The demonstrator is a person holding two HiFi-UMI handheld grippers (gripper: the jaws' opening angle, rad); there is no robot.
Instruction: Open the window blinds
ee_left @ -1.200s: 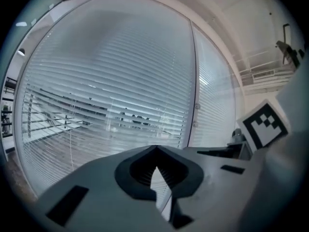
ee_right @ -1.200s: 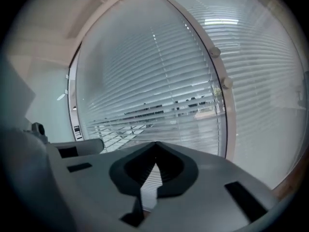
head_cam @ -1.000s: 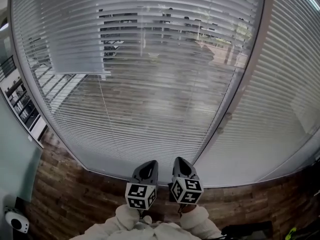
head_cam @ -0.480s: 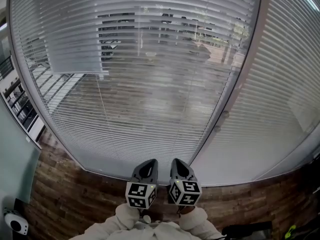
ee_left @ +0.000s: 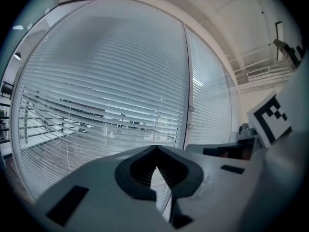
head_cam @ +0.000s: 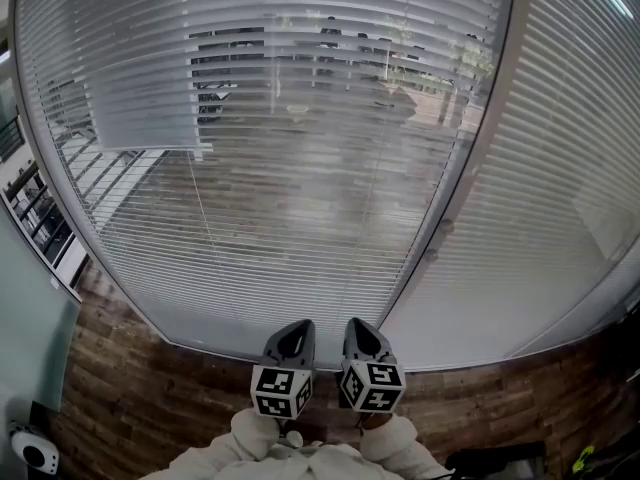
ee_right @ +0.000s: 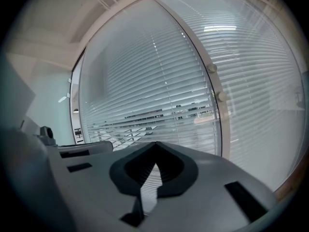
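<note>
- Far L: wood floor point(head_cam: 120, 388) runs up to the window's bottom edge. Small white device point(head_cam: 30, 448) sits on it by the lower-left corner. No part in the job.
- window blinds point(head_cam: 300, 188), L half: down full height, slats tilted part-way, so a room beyond shows thru in strips. We judge them not yet opened.
- Low centre, the left gripper point(head_cam: 293, 330) is near the window's bottom edge, pointing at the glass but well apart from it. Its own view shows the jaws closed tip to tip point(ee_left: 155, 150) w/ nothing betw. them. Only slats show thru the gap behind the tips.
- Just beside it, the right gripper point(head_cam: 360, 330) has the same height and heading. Jaws closed too, empty point(ee_right: 154, 148).
- We read the pair as a carry pose, side by side, b/c nothing to work is within reach.
- frame post point(head_cam: 482, 118) splits the window. Two round knobs point(head_cam: 445, 226) sit on its lower half, one above the other. Prob. the slat controls, but too small for us to be sure.
- R half of the window blinds point(head_cam: 570, 168): slats lie flatter, near opaque.
- Judgement: task at its start. Next move calls for an approach to the post, likely by the right gripper as it's on the nearer side. The jaws would need to part first to take a knob.
</note>
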